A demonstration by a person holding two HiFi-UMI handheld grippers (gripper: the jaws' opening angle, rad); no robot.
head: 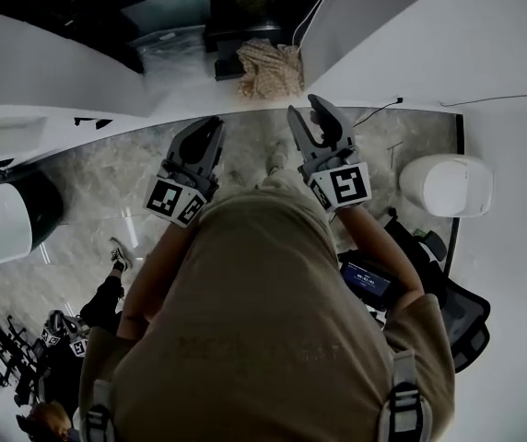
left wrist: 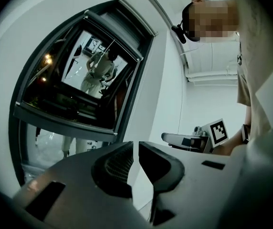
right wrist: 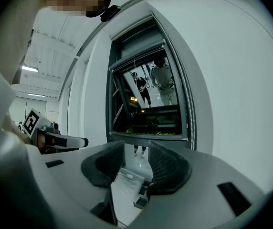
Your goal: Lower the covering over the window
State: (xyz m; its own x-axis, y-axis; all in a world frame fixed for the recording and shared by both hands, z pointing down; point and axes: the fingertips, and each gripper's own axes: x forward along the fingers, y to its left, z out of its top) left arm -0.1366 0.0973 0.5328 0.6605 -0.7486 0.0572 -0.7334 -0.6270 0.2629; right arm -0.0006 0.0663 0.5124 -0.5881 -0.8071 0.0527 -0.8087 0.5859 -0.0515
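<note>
Left gripper (left wrist: 135, 147): jaws nearly together, nothing between them. Right gripper (right wrist: 136, 149): jaws apart, empty. Window (right wrist: 148, 99) stands ahead of both, not touched. Its covering (right wrist: 137, 44) sits raised at the frame's top, above the jaws.

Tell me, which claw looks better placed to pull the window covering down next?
Probably the right claw: its jaws stand open and empty, and what looks like a beaded cord hangs along the right edge of the window. The left claw is shut and would need opening first.
</note>
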